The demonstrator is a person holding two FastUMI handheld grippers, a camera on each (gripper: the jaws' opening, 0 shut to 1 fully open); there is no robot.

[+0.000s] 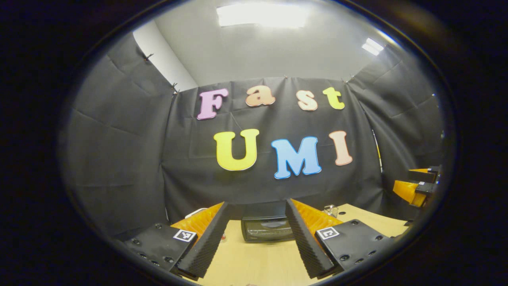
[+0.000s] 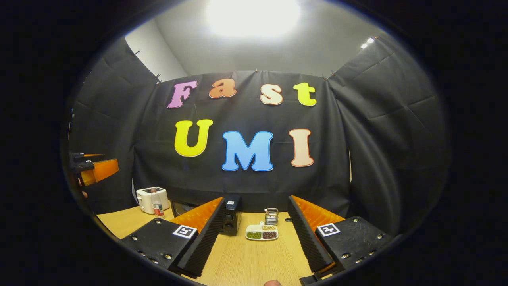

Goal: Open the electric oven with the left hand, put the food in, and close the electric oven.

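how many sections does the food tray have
3 seen: green filling front left, dark filling front right, pale filling behind on the tray. Others may be hidden.

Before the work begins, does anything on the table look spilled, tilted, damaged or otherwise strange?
Nothing stands out. The electric oven stands level with its door shut, and the divided food tray lies flat on the table, its contents inside. Both the left gripper and the right gripper are open, holding nothing.

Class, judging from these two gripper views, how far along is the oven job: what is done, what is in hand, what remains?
Nothing looks done: the electric oven has its door closed. In hand: the left hand-held gripper is open, lined up on the oven but apart from it. The right hand-held gripper is open and empty, facing the food tray on the table. Left: opening, loading, closing.
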